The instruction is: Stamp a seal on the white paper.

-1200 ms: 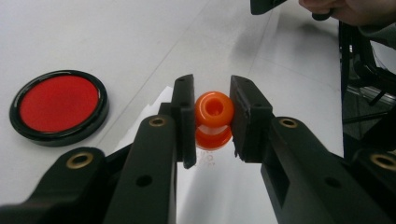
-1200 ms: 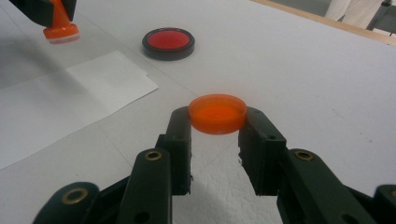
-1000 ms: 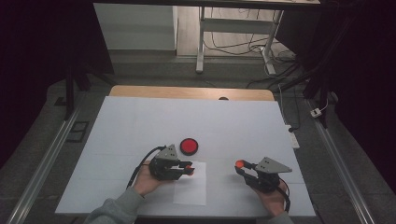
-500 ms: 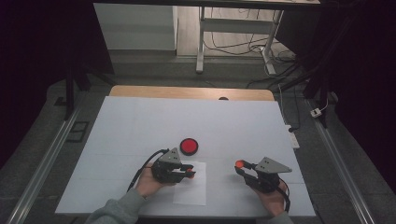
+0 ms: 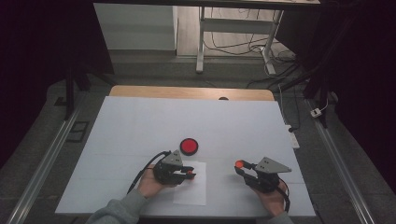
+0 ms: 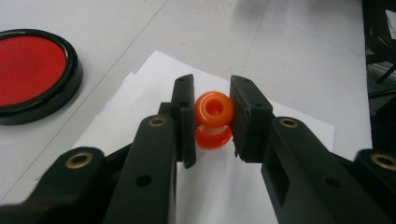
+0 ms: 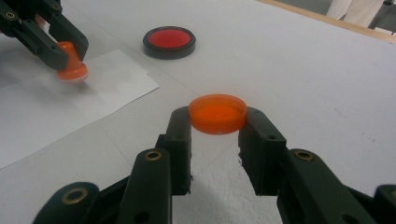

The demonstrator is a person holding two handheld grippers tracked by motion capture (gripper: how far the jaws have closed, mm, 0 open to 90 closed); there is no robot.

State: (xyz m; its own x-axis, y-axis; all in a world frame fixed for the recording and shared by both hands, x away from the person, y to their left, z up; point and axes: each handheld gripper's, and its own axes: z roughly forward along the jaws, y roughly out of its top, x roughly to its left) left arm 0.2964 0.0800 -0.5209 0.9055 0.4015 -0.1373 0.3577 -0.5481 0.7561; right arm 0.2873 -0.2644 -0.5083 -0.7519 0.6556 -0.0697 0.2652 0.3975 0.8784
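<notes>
Paper sheet lies under the left gripper, whose jaws pinch a small orange stamp. Red ink pad sits just beyond. Right gripper clamps an orange lid between its fingertips.

No readable text, labels, brand names, numbers or signs appear on any surface in these three camera views.

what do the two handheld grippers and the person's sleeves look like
Both the left gripper and the right gripper are black, each with two blocky jaws joined by brass-coloured rivets, a grey three-cornered plate on top and a black cable trailing back. The sleeves are grey.
</notes>
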